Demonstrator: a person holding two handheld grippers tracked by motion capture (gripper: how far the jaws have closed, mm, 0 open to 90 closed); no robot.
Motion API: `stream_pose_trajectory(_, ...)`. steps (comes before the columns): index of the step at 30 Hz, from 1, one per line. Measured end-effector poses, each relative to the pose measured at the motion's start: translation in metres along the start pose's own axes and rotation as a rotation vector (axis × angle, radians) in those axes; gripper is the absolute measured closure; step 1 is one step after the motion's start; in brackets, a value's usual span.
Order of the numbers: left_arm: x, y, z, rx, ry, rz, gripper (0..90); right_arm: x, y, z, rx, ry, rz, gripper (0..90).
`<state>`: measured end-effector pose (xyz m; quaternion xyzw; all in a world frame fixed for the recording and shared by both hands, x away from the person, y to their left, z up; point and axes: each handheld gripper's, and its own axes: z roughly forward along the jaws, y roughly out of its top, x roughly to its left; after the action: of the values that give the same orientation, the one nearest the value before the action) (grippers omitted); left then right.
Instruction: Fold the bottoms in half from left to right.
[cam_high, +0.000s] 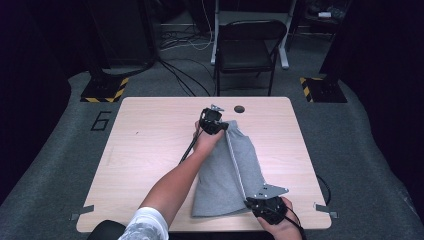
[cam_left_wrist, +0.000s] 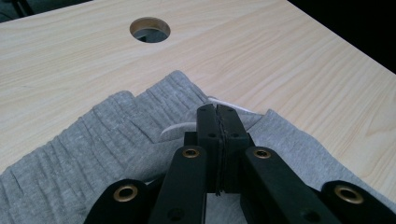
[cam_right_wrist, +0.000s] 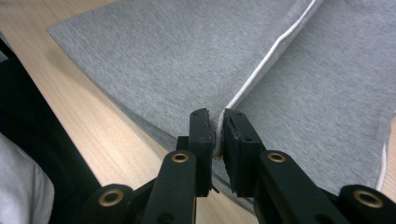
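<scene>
- Tabletop (cam_high: 150, 150): a pale wood-grain surface, bare across its left half; a round cable hole (cam_high: 239, 108) sits near its far edge.
- Left forearm (cam_high: 175, 185): enters from the lower edge in a white sleeve (cam_high: 145, 225) and reaches diagonally toward the far middle of the tabletop.
- Left claw (cam_high: 220, 125): held at the far end of the garment, near the cable hole. In the left gripper view the left claw (cam_left_wrist: 218, 109) has its two black jaws pressed together, clamped on the ribbed waistband of the garment, with a white strip of fabric showing just beside the tips.
- Grey shorts (cam_high: 225, 170): a grey knit garment lying flat on the right-of-centre part of the tabletop, running from the far middle to the near edge. One layer is folded over another; a thin white piping (cam_high: 235, 165) marks the long edge between the two claws.
- Right claw (cam_high: 250, 201): at the near right corner of the garment, close to the near edge of the tabletop, under a grey three-cornered plate (cam_high: 270, 191). In the right gripper view the right claw (cam_right_wrist: 215, 116) has its jaws nearly together, clamped on the piped edge of the grey fabric, which passes between the pads.
- Folding chair (cam_high: 247, 50): black, standing on the grey floor beyond the tabletop, well apart from the work.
</scene>
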<state>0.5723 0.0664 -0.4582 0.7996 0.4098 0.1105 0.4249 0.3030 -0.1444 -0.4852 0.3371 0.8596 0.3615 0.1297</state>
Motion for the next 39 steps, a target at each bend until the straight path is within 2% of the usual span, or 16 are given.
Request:
stream_pose_trajectory(4,0.000,-0.001,0.000,0.009,-0.017,0.002,88.7,0.000,0.000,0.000,0.008,-0.003,-0.010,81.2)
stream_pose_trajectory(11,0.002,-0.002,-0.004,0.006,-0.014,0.006,85.7,-0.001,-0.001,0.001,0.012,-0.009,-0.005,81.2)
stream_pose_trajectory(18,0.004,-0.003,-0.005,0.009,-0.008,-0.017,76.3,-0.003,-0.003,0.001,0.010,-0.020,0.004,79.9)
stream_pose_trajectory(20,0.005,-0.005,-0.006,0.011,-0.010,-0.014,73.9,-0.003,-0.004,0.001,0.022,-0.018,0.015,77.7)
stream_pose_trajectory(21,0.004,-0.007,-0.006,0.001,-0.012,-0.031,71.9,-0.005,-0.004,0.001,0.033,-0.016,0.009,74.8)
stream_pose_trajectory(23,0.007,-0.010,-0.008,0.003,-0.006,-0.039,67.2,-0.005,-0.006,0.003,0.040,-0.031,0.038,68.3)
stream_pose_trajectory(24,0.009,-0.012,-0.008,0.005,-0.002,-0.041,65.1,-0.008,-0.007,0.003,0.056,-0.039,0.016,66.4)
stream_pose_trajectory(25,0.010,-0.014,-0.009,0.004,0.007,-0.048,63.6,-0.007,-0.009,0.004,0.068,-0.046,0.037,64.8)
stream_pose_trajectory(28,0.014,-0.018,-0.012,0.012,0.023,-0.049,59.4,-0.010,-0.009,0.003,0.047,-0.058,0.047,61.0)
stream_pose_trajectory(29,0.015,-0.020,-0.013,0.007,0.028,-0.060,58.7,-0.010,-0.009,0.002,0.044,-0.062,0.065,60.5)
stream_pose_trajectory(31,0.018,-0.022,-0.018,0.005,0.039,-0.063,56.2,-0.012,-0.008,0.000,0.036,-0.066,0.050,59.2)
stream_pose_trajectory(32,0.019,-0.022,-0.020,0.004,0.040,-0.063,54.7,-0.011,-0.008,0.001,0.017,-0.073,0.069,58.4)
stream_pose_trajectory(34,0.022,-0.024,-0.024,0.004,0.045,-0.062,53.2,-0.011,-0.007,0.001,0.026,-0.076,0.071,57.7)
stream_pose_trajectory(37,0.027,-0.028,-0.033,0.013,0.059,-0.051,51.8,-0.012,-0.006,0.002,0.022,-0.075,0.034,56.6)
stream_pose_trajectory(38,0.028,-0.029,-0.035,0.016,0.069,-0.048,51.4,-0.011,-0.006,0.003,0.012,-0.078,0.047,56.3)
stream_pose_trajectory(39,0.030,-0.031,-0.038,0.015,0.073,-0.045,51.1,-0.011,-0.005,0.004,0.012,-0.076,0.040,56.0)
